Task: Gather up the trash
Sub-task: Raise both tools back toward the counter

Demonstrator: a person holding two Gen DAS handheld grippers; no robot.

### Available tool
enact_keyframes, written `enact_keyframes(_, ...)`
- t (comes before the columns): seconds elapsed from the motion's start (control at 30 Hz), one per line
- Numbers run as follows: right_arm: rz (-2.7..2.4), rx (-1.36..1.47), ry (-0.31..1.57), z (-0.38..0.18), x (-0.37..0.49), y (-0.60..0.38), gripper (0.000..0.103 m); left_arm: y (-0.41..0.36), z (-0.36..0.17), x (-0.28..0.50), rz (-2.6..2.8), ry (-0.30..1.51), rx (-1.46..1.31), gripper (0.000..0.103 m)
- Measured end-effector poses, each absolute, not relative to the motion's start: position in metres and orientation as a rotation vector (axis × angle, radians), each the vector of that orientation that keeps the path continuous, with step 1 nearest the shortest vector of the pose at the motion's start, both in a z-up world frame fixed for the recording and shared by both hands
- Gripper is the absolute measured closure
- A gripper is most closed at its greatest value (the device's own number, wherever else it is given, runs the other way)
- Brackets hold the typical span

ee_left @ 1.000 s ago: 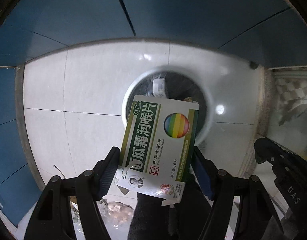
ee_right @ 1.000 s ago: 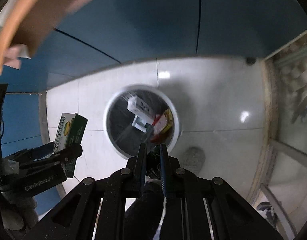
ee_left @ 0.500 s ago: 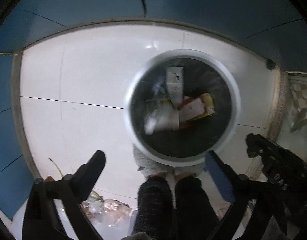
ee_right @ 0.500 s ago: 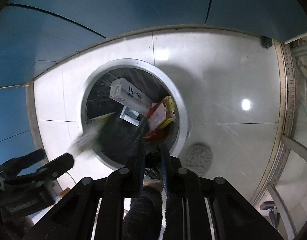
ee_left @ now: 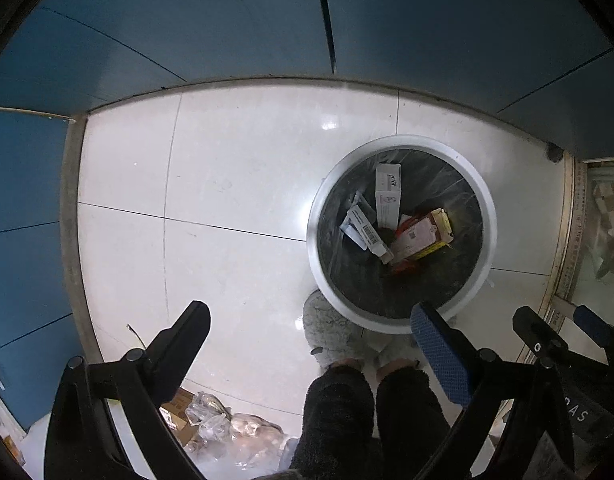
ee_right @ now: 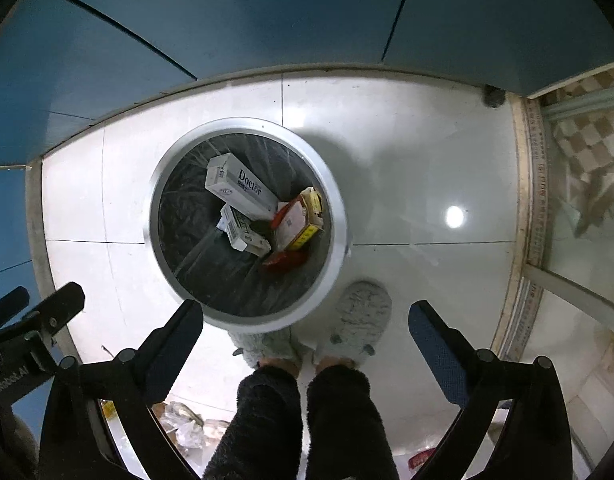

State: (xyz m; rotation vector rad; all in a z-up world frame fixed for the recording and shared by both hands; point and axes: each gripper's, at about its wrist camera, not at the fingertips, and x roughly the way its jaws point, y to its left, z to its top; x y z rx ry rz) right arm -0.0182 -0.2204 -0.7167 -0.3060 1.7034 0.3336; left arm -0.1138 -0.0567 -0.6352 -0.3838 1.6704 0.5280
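A round bin with a silver rim and a black liner stands on the white tiled floor. Inside lie several boxes: a white "Doctor" box, a small white box and a pink and yellow box. My left gripper is open and empty, above the floor to the left of the bin. My right gripper is open and empty, above the bin's near edge.
The person's legs in dark fleece trousers and grey slippers stand just before the bin. Blue panels wall the floor at the back and left. Crumpled plastic bags and a carton lie at the bottom left. A glass door frame runs on the right.
My left gripper opened and let the green and white medicine box drop into the bin, then drew back left. My right gripper, shut before, has opened.
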Motion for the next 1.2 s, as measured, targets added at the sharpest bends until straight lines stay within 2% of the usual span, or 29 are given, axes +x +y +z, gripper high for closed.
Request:
enact_keyframes(0.3, 0.323, -0.273, 1.655, -0.615, -0.03, -0.238, 0.0, -0.063, -0.549, -0.132, 0.514, 1.631, -0.394, 0.0)
enact_keyframes(0.87, 0.398, -0.242, 1.47, -0.31, -0.061, -0.258, 0.0, -0.084, -0.319, -0.16, 0.428, 1.473, -0.383, 0.0)
enact_keyframes(1.03, 0.412, -0.248, 1.449, -0.254, -0.077, -0.261, 0.0, -0.085, -0.27, -0.166, 0.398, 1.415, -0.372, 0.0)
enact_keyframes(1.2, 0.428, -0.219, 1.422, -0.22, -0.087, -0.25, 0.0, -0.073, -0.232, -0.164, 0.377, 1.338, -0.373, 0.0)
